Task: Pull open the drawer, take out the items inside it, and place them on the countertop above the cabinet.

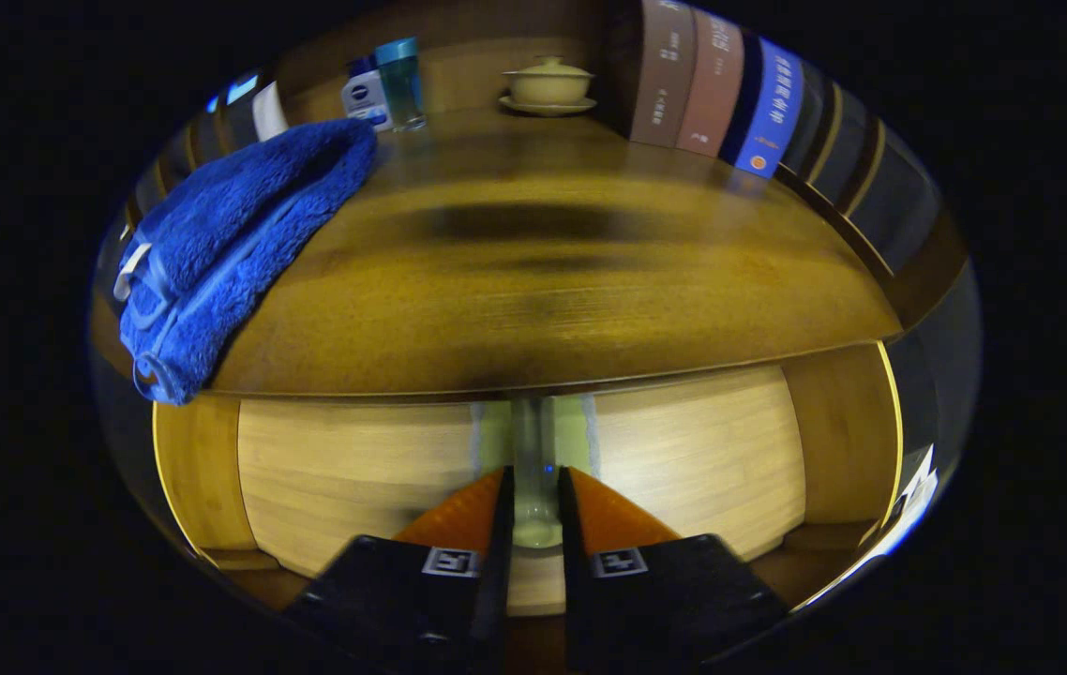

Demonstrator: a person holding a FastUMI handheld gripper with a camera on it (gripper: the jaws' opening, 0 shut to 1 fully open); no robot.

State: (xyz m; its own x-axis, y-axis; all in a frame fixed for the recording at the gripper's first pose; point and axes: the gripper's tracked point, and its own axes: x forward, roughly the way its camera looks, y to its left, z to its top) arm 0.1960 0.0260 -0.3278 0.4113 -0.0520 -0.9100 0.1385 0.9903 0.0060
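The drawer (683, 450) sits right below the worktop (543, 281), its pale wood front looking flush with the cabinet, so as far as I can judge it is not pulled out yet. The gripper (533, 497) has its jaws drawn in narrow around the drawer's slim clear handle (533, 459), and both fingers look pressed on it, a pinch ready for the pull. Nothing from inside is visible, so the opening, the lifting out and the placing all seem left to do. Up on the worktop there's a blue towel (233, 234) draped over the left end, two small bottles (383, 89) behind it, a lidded cup on a saucer (548, 86) at the back, and a row of books (721, 89) standing to the right.
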